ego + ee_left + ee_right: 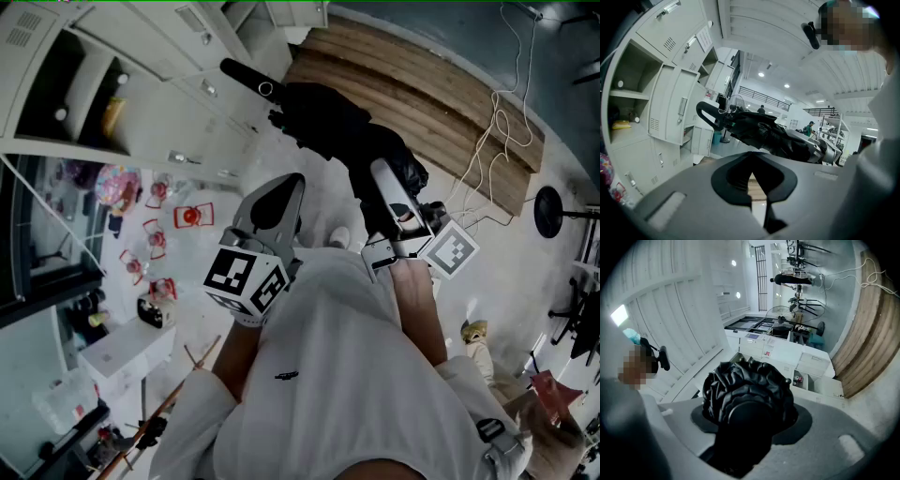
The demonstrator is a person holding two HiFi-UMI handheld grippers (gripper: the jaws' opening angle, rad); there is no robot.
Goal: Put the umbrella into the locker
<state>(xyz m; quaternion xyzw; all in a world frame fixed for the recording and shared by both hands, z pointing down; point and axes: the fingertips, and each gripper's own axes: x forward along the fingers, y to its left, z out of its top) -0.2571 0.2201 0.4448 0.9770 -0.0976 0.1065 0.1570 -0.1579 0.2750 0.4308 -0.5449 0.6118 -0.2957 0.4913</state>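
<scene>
Umbrella [323,120]: black, folded and bundled; clamped at its cap end between the right fingers, off the floor, out ahead of both pairs of fingers.
Lockers [150,89]: pale metal, left of and beyond the left fingers; most doors closed, one compartment [629,79] open, with a small yellow item [621,124] on its shelf.
Floor [309,211]: light and smooth, below the fingers; red-and-clear clutter [155,239] left of the left fingers, a white box [127,352] further back on that side.
Wooden bench [422,89]: slatted, beyond the right fingers; white cable [502,122] draped over its right end.
Left gripper [292,186]: fingers drawn nearly together, only a thin slit between them; nothing held, nothing touched; umbrella ahead of and above the tips, apart from them.
Right gripper [382,178]: fingers spread wide and closed on the umbrella's bunched canopy, the rounded cap nearest the palm side, the folds filling the gap between the pads.
Long axis: running straight on from the right fingers, up and to the left in the head view.
Pointing: handle [246,77] foremost, toward the lockers, far from the right fingertips; in the left gripper view, lying across from left to right, handle end at the left and slightly the higher.
</scene>
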